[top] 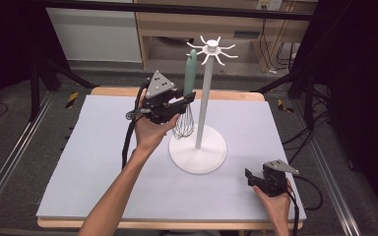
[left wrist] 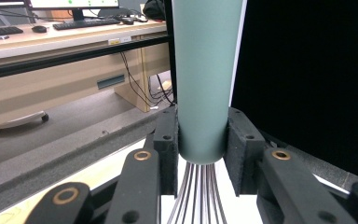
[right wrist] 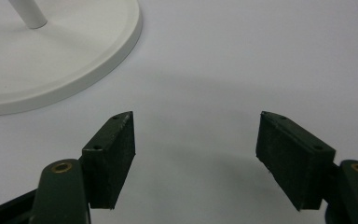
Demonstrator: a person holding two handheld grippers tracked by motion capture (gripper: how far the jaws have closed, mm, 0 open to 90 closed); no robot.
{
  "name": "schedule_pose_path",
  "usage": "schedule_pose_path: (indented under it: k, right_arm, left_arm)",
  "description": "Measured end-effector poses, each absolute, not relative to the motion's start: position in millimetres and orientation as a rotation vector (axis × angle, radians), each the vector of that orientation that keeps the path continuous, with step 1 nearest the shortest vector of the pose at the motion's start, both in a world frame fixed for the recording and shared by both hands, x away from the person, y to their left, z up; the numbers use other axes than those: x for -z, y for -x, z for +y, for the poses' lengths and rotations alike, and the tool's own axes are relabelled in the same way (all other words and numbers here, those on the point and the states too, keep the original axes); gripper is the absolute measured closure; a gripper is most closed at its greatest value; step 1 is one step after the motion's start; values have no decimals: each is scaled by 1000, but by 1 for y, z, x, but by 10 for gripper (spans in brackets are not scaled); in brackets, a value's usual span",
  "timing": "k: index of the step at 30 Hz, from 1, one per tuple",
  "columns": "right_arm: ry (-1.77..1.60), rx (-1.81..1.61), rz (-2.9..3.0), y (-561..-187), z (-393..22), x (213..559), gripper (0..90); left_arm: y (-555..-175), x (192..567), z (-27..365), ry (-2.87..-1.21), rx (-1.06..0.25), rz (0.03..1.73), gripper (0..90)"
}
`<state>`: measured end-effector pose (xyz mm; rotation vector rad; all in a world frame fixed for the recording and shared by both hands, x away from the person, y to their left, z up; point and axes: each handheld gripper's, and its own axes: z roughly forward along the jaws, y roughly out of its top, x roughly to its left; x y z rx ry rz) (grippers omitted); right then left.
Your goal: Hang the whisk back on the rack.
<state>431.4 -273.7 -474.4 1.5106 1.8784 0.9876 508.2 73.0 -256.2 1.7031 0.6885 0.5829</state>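
A whisk [top: 189,93] with a pale green handle [left wrist: 205,74] and wire loops stands upright, its top up against a hook of the white hanger stand [top: 204,88]. My left gripper [top: 186,100] is shut on the lower end of that handle, just above the wires [left wrist: 198,196], left of the stand's pole. The whisk's wires hang above the stand's round base [top: 198,150]. My right gripper [top: 249,177] rests low near the table's front right, open, with nothing between its pads [right wrist: 116,154]; the stand's base [right wrist: 51,60] lies ahead to its left.
A pale grey mat [top: 103,157] covers the wooden table. The stand's top carries several hooks [top: 211,49]. Beyond the table are a wooden desk [left wrist: 51,51] with a keyboard, cables, and dark curtains at both sides.
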Motion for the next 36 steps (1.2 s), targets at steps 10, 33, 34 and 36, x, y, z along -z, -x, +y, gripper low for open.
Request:
schedule_pose_path:
  k: [10,33,34,36]
  right_arm:
    - [-1511,-994,1876,-431,-273,474,285]
    - [-1521,-1005,1865,-429,-274,473,278]
    - [-1521,-1004,1861,-429,-274,473,278]
    - [-1516,-1007,1862,-429,-275,472,278]
  left_arm:
    - [-511,259,71,-1702,-602,689,668]
    - [-476,284,115,-1706,-603,719,451]
    - [-474,287,119,-1713,-603,728,444]
    - [-471,295,125,-1713,-606,736,436]
